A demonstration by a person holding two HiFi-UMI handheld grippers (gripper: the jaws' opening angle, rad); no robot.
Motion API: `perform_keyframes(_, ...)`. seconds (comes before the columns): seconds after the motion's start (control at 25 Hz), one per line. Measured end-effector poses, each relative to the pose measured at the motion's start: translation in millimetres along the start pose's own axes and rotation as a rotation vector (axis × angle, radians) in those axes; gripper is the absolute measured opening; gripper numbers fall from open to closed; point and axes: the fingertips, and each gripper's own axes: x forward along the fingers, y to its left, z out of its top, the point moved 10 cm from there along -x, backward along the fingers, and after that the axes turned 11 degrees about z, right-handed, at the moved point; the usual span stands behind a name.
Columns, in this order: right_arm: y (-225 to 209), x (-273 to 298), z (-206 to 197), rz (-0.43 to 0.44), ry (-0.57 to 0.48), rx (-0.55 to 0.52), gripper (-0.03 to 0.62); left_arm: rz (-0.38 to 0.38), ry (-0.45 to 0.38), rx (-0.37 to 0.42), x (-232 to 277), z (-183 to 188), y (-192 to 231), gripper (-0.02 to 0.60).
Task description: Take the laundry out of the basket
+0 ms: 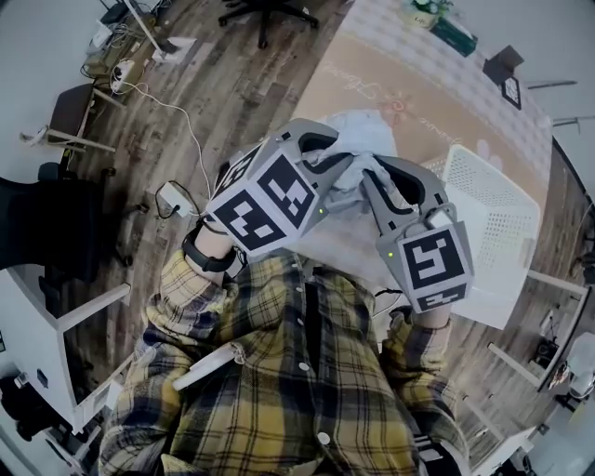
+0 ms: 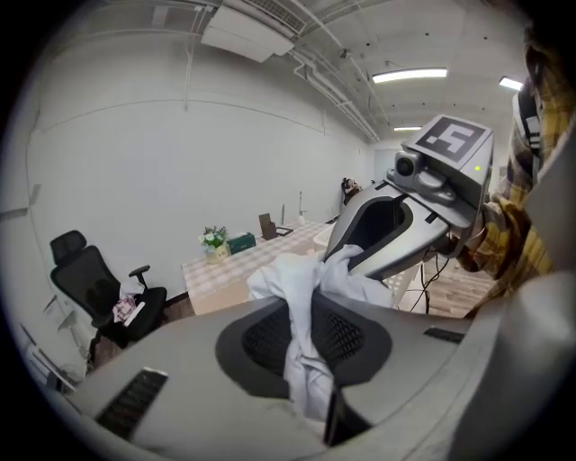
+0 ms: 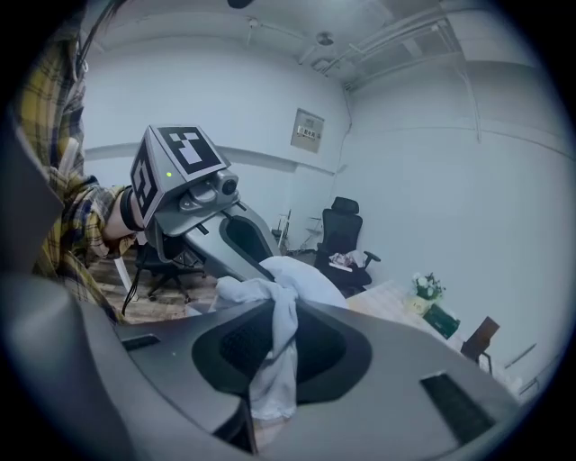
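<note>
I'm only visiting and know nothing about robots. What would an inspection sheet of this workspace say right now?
Surface: table with a pale checked cover.
Job's things: white basket at the table's right side; white cloth held up over the table.
Clutter: flower pot and green box at the table's far end.
Grippers: left gripper and right gripper, close together, both shut on the white cloth.
Cables: white cable and adapter on the floor, left.
Surroundings: wooden floor, office chair.

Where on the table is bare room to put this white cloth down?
The table is bare between the white cloth and the green box at its far end. The near right is crowded: the basket fills it.
</note>
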Motion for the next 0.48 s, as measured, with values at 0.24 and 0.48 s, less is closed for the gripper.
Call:
perform_keyframes(0.24, 7.4, 36.8, -43.7, 0.016, 0.019, 0.129, 0.081, -0.017, 0.069, -0.063, 28.9, -48.9, -10.3, 0.084)
perform_keyframes(0.48, 15.8, 67.1, -81.6, 0.0, 0.029, 0.219, 0.081, -0.052, 0.132, -0.13, 51.1, -86.4, -18.0, 0.084)
